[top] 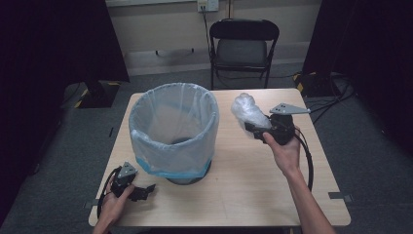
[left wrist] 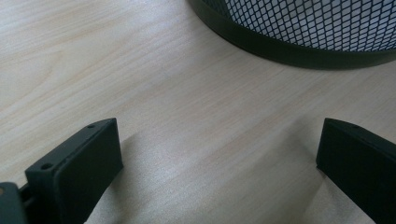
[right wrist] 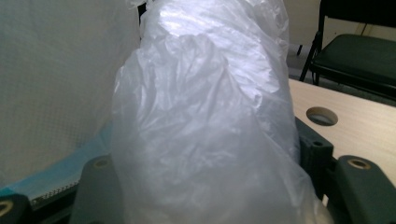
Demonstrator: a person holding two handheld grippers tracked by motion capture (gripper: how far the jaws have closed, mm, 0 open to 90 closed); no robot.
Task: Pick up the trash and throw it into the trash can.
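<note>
A black mesh waste bin (top: 174, 134) lined with a clear bag stands on the wooden table (top: 243, 180), left of centre. My right gripper (top: 252, 127) is held above the table to the bin's right, shut on a crumpled clear plastic bag (top: 246, 111) that bulges up from its jaws. In the right gripper view that plastic bag (right wrist: 205, 121) covers the jaws, with the lined bin (right wrist: 56, 84) just behind it. My left gripper (top: 146, 191) rests low at the table's front left, open, with nothing between its fingers (left wrist: 79, 172). The bin's base (left wrist: 299, 42) lies just ahead of it.
A black folding chair (top: 243, 46) stands beyond the table's far edge. Cables (top: 331, 100) lie on the floor at the right. A round cable hole (right wrist: 322, 115) is cut in the tabletop near the far edge. Bare tabletop lies in front of the bin.
</note>
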